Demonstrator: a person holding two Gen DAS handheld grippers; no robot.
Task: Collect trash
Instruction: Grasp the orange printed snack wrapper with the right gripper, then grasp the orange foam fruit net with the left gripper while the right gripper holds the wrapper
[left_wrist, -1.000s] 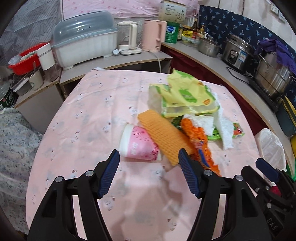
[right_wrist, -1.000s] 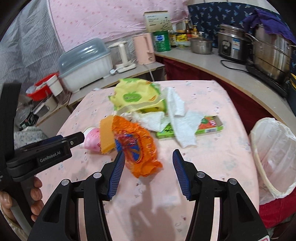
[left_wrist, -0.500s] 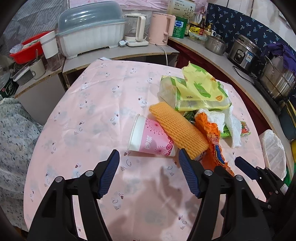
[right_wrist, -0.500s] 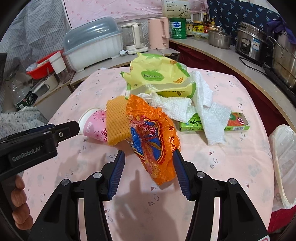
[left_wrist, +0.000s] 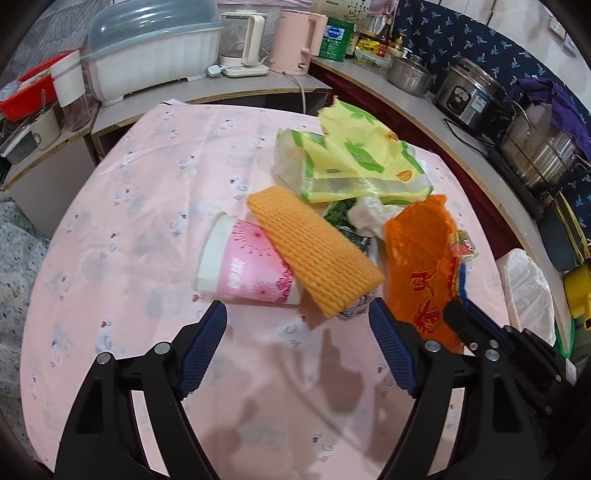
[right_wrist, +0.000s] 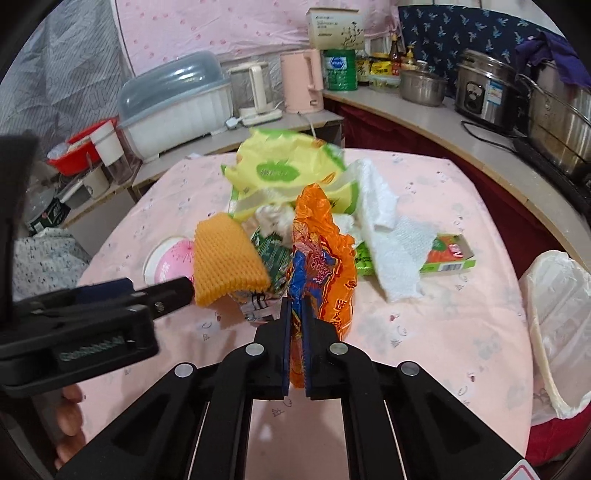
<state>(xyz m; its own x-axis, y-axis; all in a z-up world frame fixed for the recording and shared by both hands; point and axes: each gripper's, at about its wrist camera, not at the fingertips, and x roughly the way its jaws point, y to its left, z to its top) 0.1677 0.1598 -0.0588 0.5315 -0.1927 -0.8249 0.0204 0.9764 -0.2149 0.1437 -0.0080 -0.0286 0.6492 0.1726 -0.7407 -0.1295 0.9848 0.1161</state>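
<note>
In the right wrist view we see our right gripper (right_wrist: 295, 332) at lower centre, its jaws pressed together on the orange wrapper (right_wrist: 325, 254), which stands crumpled upward from the blue pads toward the middle of the frame. In the left wrist view the same wrapper (left_wrist: 421, 266) sits at centre right, with the right gripper's tip (left_wrist: 465, 317) on its lower edge.

Our left gripper (left_wrist: 297, 339) fills the bottom of the left view. Its jaws are wide apart and opening, with nothing between the pads, only bare tablecloth (left_wrist: 147, 221). Just above the gap lies a pink cup (left_wrist: 251, 269) on its side, mouth toward the left of the frame. An orange foam sleeve (left_wrist: 314, 251) rests diagonally over the cup's right end.

Further up, a yellow bag (left_wrist: 354, 162) lies open at upper centre. A crumpled tissue (left_wrist: 369, 218) and a dark green packet (left_wrist: 343, 214) sit between bag, sleeve and wrapper.

In the right view a paper towel (right_wrist: 391, 236) drapes right of the wrapper, over a green box (right_wrist: 450, 254). At the right edge stands a bin (right_wrist: 557, 332) lined with a white bag, beside the table. The left gripper (right_wrist: 162, 291) enters from the left, with fingers (right_wrist: 70, 417) of a hand below it at lower left.

Along the top, a counter (left_wrist: 369, 77) holds a pink kettle (left_wrist: 299, 44) and steel pots (left_wrist: 469, 96).
</note>
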